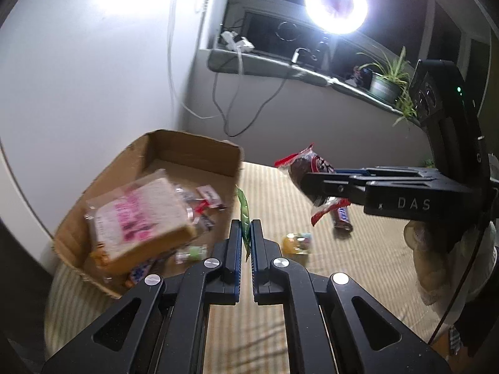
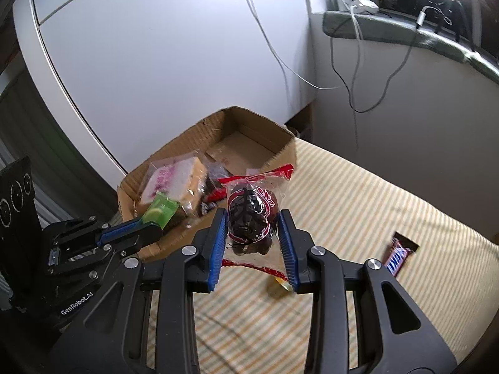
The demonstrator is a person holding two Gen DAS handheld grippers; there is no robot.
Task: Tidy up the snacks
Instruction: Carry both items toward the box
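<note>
My left gripper [image 1: 246, 226] is shut on a thin green snack packet [image 1: 243, 215], held edge-on just right of the cardboard box [image 1: 199, 152]. It also shows in the right wrist view [image 2: 159, 210], with the left gripper [image 2: 149, 222] beside the box [image 2: 249, 124]. My right gripper [image 2: 252, 215] is shut on a dark red-and-clear wrapped snack [image 2: 251, 218], lifted above the striped surface. The same snack [image 1: 307, 163] and right gripper [image 1: 312, 184] show in the left wrist view. The box holds a wrapped sandwich [image 1: 140, 218] and several small snacks.
A chocolate bar [image 1: 341, 216] and a small yellow jelly cup [image 1: 296, 243] lie on the striped surface [image 1: 280, 280]; the bar also shows at the right of the right wrist view [image 2: 399, 254]. A white wall, hanging cables and a windowsill with a ring light [image 1: 335, 4] stand behind.
</note>
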